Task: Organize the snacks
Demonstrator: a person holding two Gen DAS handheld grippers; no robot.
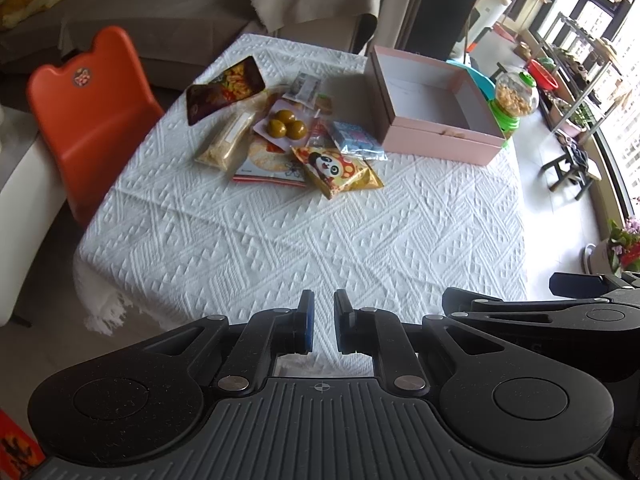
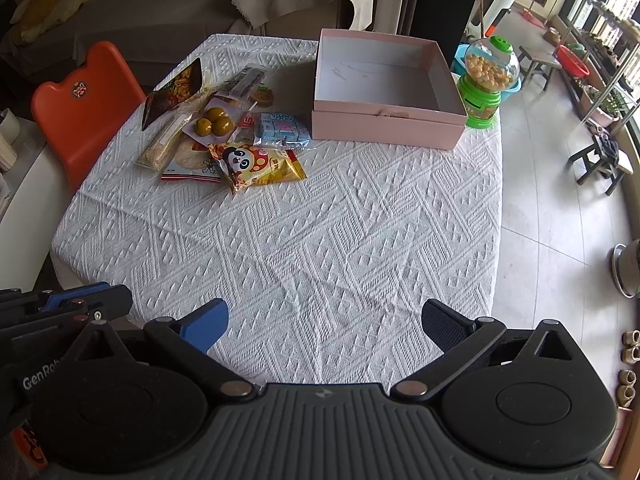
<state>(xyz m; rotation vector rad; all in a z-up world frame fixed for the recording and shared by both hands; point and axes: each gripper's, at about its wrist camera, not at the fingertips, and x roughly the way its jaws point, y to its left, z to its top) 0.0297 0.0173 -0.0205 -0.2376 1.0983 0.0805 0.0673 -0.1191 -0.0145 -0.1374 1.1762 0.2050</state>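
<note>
Left claw (image 1: 321,322): pads nearly together, a narrow gap, holding nothing.
Right claw (image 2: 325,326): spread wide, holding nothing.
Snacks (image 2: 224,128): heaped on the bench (image 2: 320,232), well ahead and left of the right claw.
Box (image 2: 384,96): open, ahead, just right of the heap.
Nearer: the panda bag (image 2: 258,166), long axis crosswise; I judge the left claw closer.
</note>
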